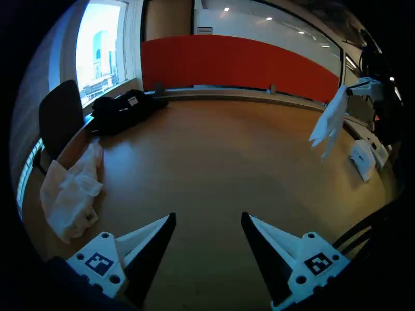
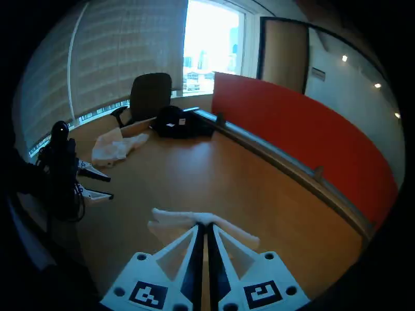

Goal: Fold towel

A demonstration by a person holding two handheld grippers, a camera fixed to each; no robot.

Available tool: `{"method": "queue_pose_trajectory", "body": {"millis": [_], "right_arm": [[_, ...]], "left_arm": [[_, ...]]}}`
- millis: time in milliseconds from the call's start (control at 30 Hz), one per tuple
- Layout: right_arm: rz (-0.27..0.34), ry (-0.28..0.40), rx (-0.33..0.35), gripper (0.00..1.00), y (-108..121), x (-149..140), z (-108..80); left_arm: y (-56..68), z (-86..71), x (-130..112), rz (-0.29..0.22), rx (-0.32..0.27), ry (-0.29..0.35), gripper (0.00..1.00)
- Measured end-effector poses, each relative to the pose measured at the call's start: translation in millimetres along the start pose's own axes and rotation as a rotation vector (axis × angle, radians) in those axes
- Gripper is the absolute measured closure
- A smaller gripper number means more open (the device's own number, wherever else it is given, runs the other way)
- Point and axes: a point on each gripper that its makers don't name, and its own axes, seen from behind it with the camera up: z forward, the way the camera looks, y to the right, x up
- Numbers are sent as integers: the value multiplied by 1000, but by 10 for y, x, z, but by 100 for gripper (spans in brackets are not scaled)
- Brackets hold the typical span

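Note:
In the right gripper view, my right gripper (image 2: 205, 227) is shut on a white towel (image 2: 176, 217) that bunches just past its fingertips, above the wooden table (image 2: 218, 176). From the left gripper view, the same towel (image 1: 329, 122) hangs limp in the air at the far right, pinched at its top by the right gripper (image 1: 363, 87). My left gripper (image 1: 208, 215) stands open low over the table with nothing between its fingers. It also appears at the left of the right gripper view (image 2: 96, 182), fingers apart.
A crumpled pile of white towels (image 1: 70, 194) lies at the table's left edge. A folded white towel (image 1: 363, 158) rests at the right. A black bag (image 1: 122, 109) sits by the window, a dark chair (image 2: 150, 96) behind it. A red partition (image 1: 238, 65) borders the table's far side.

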Motion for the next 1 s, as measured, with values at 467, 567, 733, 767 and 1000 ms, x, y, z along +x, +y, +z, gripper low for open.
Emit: {"method": "queue_pose_trajectory", "body": {"millis": [467,567,733,767,1000], "right_arm": [[43,-34,-76,95,625,-304,-476],[59,-37,-91,95,755,-363,-570],[77,-48,-121,95,988,-479,-723],[78,-53,-128,95,1036,-508,-753],[88,-79,-175,95,1352,-690,-956]], "left_arm": [[43,11,39,7,6,0,7],[44,12,39,8,8,-2,7],[49,12,54,13,11,-4,7],[48,12,60,14,11,-4,7],[25,32,82,14,25,-8,7]]}}
